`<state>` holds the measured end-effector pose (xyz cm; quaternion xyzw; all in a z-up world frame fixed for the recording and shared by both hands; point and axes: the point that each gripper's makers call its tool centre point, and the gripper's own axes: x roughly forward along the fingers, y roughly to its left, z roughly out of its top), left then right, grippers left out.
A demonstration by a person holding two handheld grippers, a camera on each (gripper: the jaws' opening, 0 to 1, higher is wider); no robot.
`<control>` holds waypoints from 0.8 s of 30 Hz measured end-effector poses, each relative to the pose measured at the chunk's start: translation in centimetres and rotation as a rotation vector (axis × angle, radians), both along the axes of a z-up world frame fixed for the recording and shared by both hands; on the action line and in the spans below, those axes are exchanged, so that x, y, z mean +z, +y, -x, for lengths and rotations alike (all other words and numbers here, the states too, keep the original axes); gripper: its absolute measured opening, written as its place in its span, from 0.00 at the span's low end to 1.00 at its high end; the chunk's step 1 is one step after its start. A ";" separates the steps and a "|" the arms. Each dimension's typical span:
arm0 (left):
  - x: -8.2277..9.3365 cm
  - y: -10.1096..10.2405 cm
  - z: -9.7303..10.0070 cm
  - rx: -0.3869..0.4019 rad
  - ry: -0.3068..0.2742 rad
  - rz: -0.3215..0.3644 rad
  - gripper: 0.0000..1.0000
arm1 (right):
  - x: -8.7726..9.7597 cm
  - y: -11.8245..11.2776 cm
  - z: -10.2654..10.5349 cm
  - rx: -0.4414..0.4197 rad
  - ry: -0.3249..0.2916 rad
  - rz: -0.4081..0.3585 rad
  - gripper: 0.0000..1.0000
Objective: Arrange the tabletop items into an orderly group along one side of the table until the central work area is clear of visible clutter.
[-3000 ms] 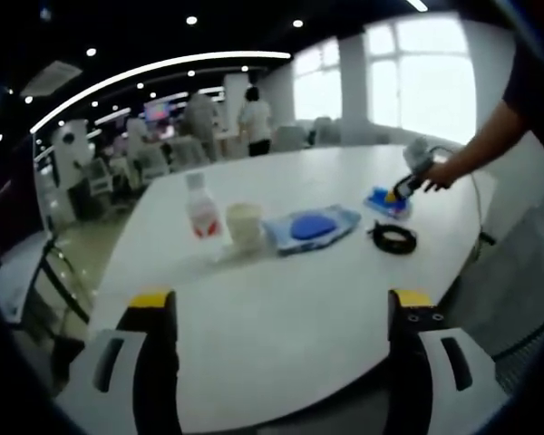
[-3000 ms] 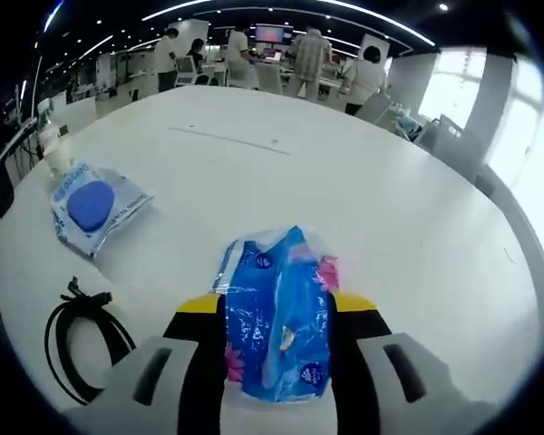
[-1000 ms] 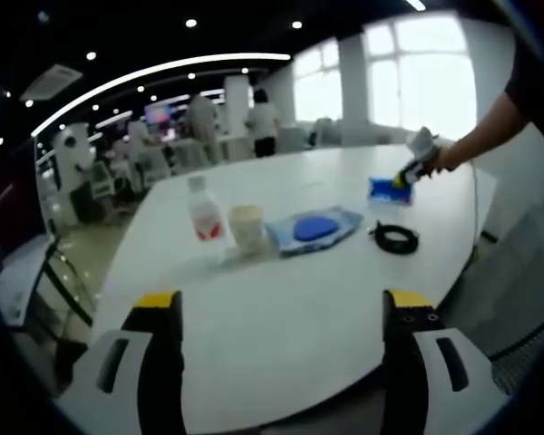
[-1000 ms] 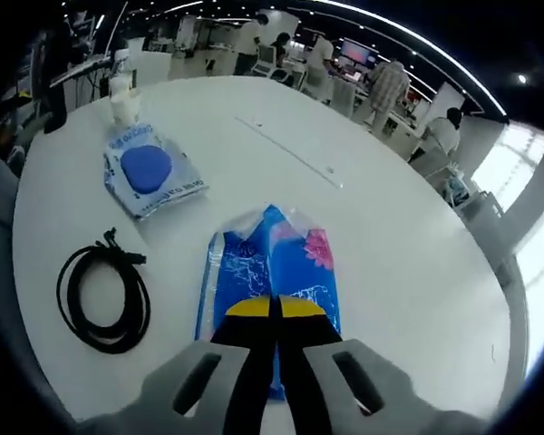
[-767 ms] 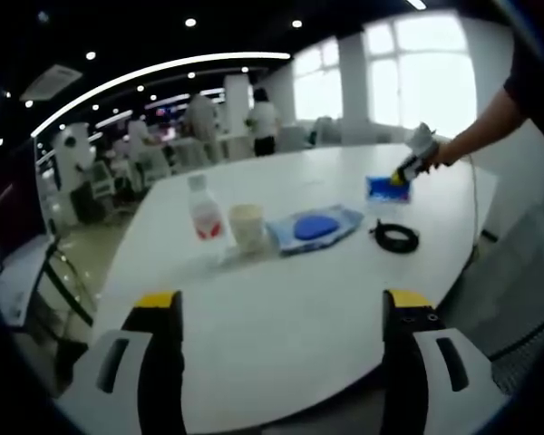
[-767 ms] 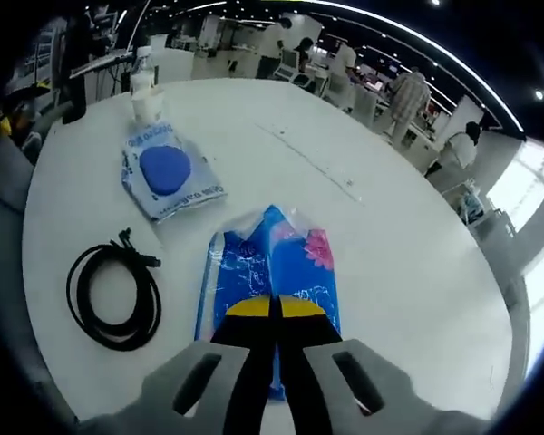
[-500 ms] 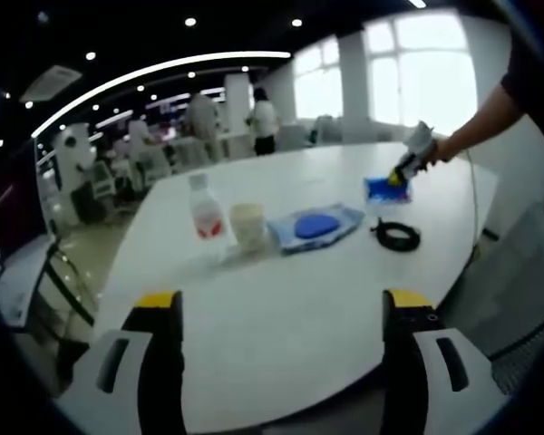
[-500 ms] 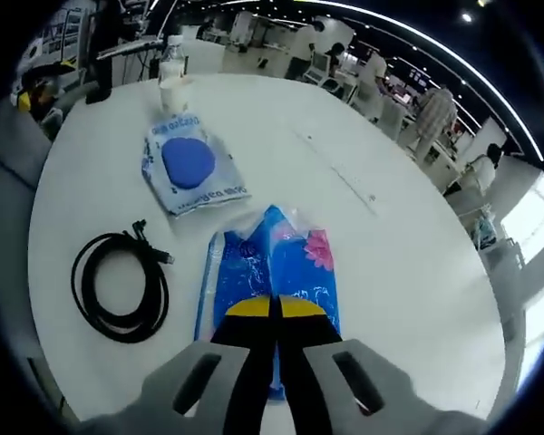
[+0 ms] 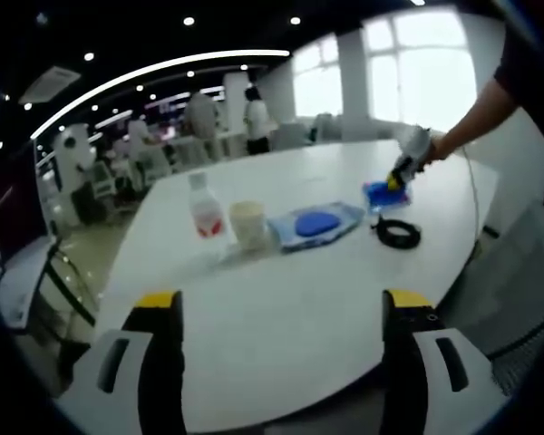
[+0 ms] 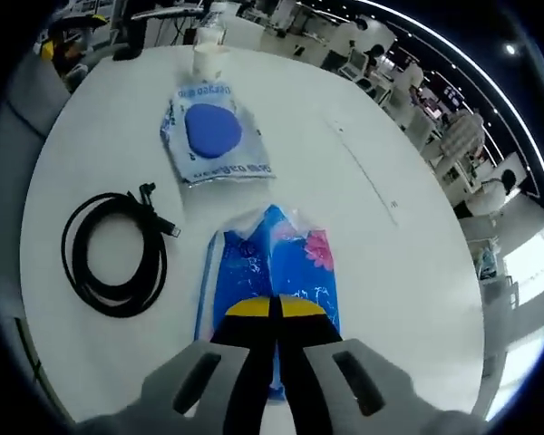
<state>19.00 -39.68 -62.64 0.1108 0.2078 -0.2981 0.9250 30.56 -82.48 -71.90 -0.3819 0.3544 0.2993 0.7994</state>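
In the right gripper view, the right gripper has its yellow-tipped jaws pressed together, pinching the near edge of a glossy blue plastic tissue packet above the round white worktop. At ten o'clock from the packet lies a coiled black cable; at eleven o'clock, farther off, a flat blue-and-white pouch, and beyond it a pale paper cup.

In the left gripper view, the left gripper hangs with jaws spread wide and empty over the near worktop edge. Ahead stand a clear plastic bottle with a red label and the cup, side by side at eleven o'clock.

The pinch looks shallow, so the slippery packet could slide free. It could also drag across the cable when set down.
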 end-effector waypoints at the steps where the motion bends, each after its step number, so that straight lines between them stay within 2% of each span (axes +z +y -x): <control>1: 0.0 0.0 0.0 -0.001 0.001 -0.001 0.87 | 0.0 0.0 0.0 0.003 0.001 0.008 0.00; 7: -0.2 -0.1 0.1 -0.010 0.007 -0.004 0.87 | -0.5 0.0 0.1 0.021 0.010 0.048 0.00; 13: -0.2 -0.1 0.1 -0.009 0.009 -0.005 0.87 | -1.3 -1.2 -0.8 0.008 0.026 0.073 0.01; 24: -0.2 -0.1 0.1 -0.008 0.009 0.000 0.86 | -1.3 -1.2 -2.2 -0.045 0.054 0.034 0.14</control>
